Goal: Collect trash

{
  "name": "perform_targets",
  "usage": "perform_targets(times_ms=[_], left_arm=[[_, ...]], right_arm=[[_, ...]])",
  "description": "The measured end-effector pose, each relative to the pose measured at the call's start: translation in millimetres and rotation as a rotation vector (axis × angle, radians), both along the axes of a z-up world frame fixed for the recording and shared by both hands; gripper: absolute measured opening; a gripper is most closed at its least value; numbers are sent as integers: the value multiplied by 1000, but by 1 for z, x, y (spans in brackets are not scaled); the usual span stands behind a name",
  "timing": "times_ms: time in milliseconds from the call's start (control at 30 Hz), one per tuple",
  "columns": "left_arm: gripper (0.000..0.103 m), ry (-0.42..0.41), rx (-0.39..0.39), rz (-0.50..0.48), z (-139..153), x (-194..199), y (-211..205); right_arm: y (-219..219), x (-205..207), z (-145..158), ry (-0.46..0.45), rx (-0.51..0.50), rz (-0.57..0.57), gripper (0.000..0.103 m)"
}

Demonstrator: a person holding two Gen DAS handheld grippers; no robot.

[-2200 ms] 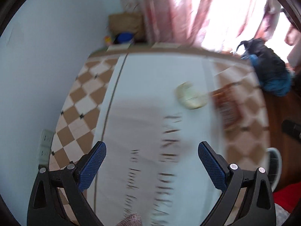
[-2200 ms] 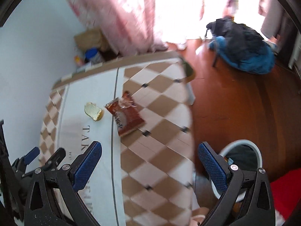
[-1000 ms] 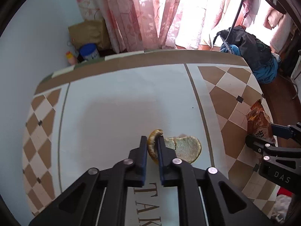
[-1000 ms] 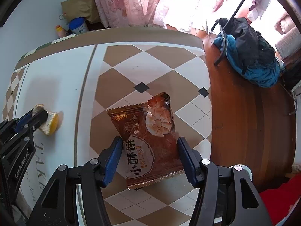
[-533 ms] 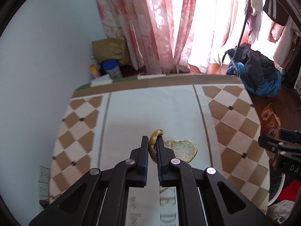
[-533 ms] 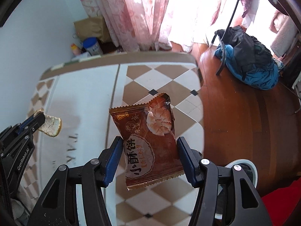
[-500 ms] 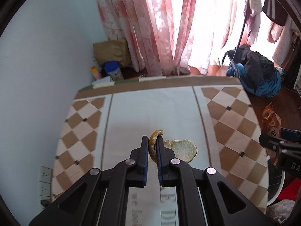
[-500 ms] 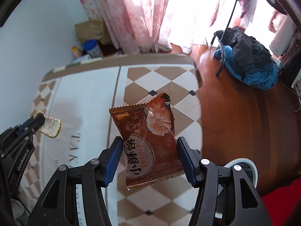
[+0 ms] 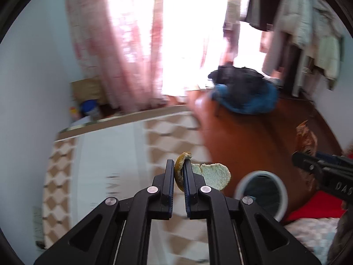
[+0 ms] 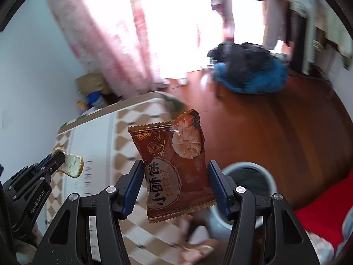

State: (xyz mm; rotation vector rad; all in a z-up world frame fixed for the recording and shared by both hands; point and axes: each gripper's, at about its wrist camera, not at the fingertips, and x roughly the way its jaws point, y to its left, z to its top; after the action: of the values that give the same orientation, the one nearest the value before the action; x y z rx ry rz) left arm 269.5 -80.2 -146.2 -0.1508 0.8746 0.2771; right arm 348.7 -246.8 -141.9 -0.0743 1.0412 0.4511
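My left gripper (image 9: 178,165) is shut on a yellow-white fruit peel (image 9: 211,172) and holds it in the air past the table's right edge. The peel also shows in the right wrist view (image 10: 72,165). My right gripper (image 10: 174,176) is shut on a brown snack wrapper (image 10: 174,161) and holds it up, just left of a white trash bin (image 10: 249,165) on the floor. The bin shows in the left wrist view (image 9: 284,194), right of the peel. The wrapper's edge shows there too (image 9: 306,139).
A table with a checked cloth (image 9: 106,154) lies to the left. A blue and black bag (image 10: 249,72) sits on the wooden floor (image 10: 275,128). Pink curtains (image 9: 123,44) hang behind. A red cloth (image 10: 326,201) lies at lower right.
Both grippers have swung right, away from the table, carrying the peel and the wrapper. The trash bin has come into view close below them.
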Motion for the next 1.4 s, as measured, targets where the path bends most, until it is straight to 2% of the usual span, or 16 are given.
perform_targets(times_ms=[100,267,567,667,700,733,767,800,900,967,1000,1067,1133,1167,1200,1400], left_arm=[[5,22,-65,-83,-9,18,-47],[5,149,-201,-208,-65,60,-115],[7,450,-347,-321,-192,136,-183],[14,520,-361,-309,-223,152,-191],[23,534,-357,-303,-232,157,-192],[45,540,-350,-295,-237,159,-192],[60,546,-346,-279,-242,161,-190],[84,546,-349,-268,-245,157,-189],[87,553,-332,-224,-253,155,-180],[90,556,-305,-205,-257,153,-174],[96,554,-283,-195,-256,151,-172],[98,543,-247,-182,-252,148,-169],[98,534,-215,-168,-248,144,-163],[98,530,-203,-161,-246,142,-162],[98,523,-188,-154,-242,138,-161],[98,489,-121,-155,-217,121,-161]], right_arm=[[-57,1,-3,16,-3,-73,61],[-141,14,-45,96,-21,-195,61],[-231,53,-190,345,-5,-332,61],[-244,67,-230,404,-3,-349,61],[-247,70,-241,420,-4,-355,61],[-247,74,-252,436,1,-352,61],[-247,79,-259,448,4,-350,61],[-246,84,-270,463,2,-356,61],[-244,94,-297,500,5,-356,65],[-241,103,-310,519,13,-352,79],[-240,106,-316,533,20,-351,83],[-240,108,-320,534,32,-357,93],[-239,108,-318,521,22,-361,94],[-238,106,-317,514,19,-360,102],[-240,105,-314,511,13,-359,103],[-239,82,-278,434,-84,-345,103]])
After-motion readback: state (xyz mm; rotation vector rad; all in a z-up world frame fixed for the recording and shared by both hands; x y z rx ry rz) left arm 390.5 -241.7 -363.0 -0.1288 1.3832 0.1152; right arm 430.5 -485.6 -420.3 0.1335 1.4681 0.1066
